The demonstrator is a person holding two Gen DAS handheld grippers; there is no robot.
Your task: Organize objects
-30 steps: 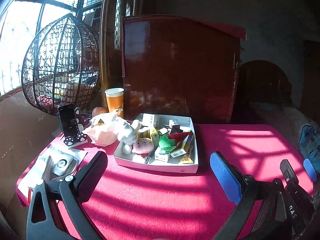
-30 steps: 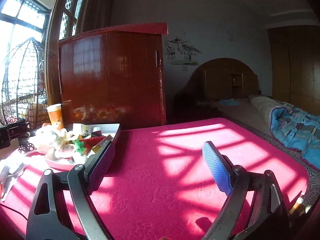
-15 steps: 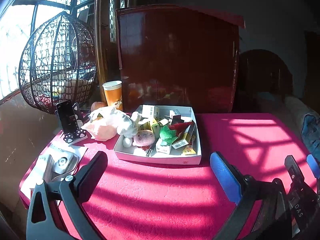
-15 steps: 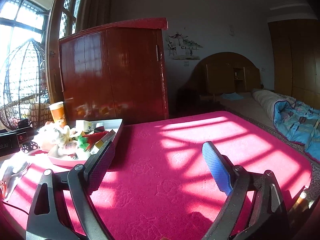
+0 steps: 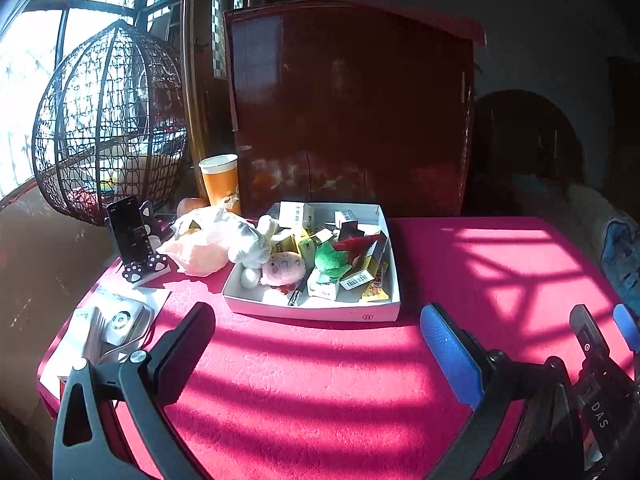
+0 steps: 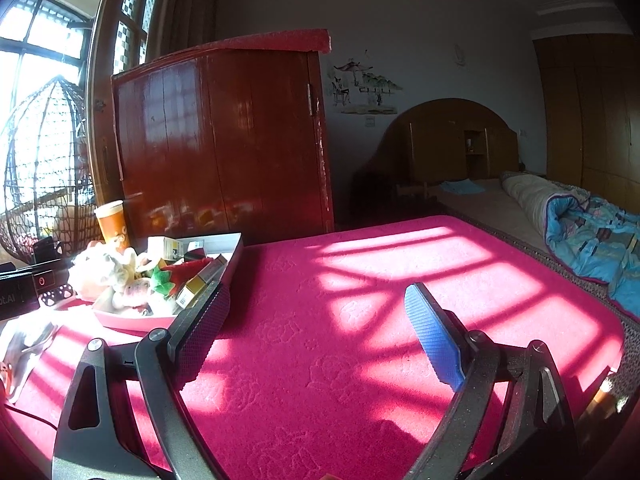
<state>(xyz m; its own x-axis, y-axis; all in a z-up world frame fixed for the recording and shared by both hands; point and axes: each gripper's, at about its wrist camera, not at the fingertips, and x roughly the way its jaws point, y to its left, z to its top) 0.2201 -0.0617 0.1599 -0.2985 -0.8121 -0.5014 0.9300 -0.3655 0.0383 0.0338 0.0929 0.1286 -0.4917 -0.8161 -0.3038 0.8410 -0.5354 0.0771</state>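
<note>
A white shallow box [image 5: 316, 310] sits on the red tablecloth [image 5: 320, 380], filled with small cartons, a green plush [image 5: 330, 258], a pink plush [image 5: 284, 268] and a red item. It also shows in the right wrist view [image 6: 236, 248] at the left. A white plush toy [image 5: 248, 240] and a peach bag [image 5: 196, 254] lie against the box's left side. My left gripper [image 5: 316, 338] is open and empty, hovering in front of the box. My right gripper [image 6: 316, 322] is open and empty, over the cloth to the right of the box.
An orange cup [image 5: 220, 178] stands behind the toys. A phone on a paw-print stand [image 5: 134, 240] and a silver device on paper [image 5: 116, 322] sit at the left. A dark wooden cabinet [image 5: 348, 108] rises behind the table. A bed with a blue quilt [image 6: 592, 232] lies to the right.
Both grippers have moved slightly forward toward the table's back; the box looks a little closer and higher in the left wrist view. Both stay open and empty.
</note>
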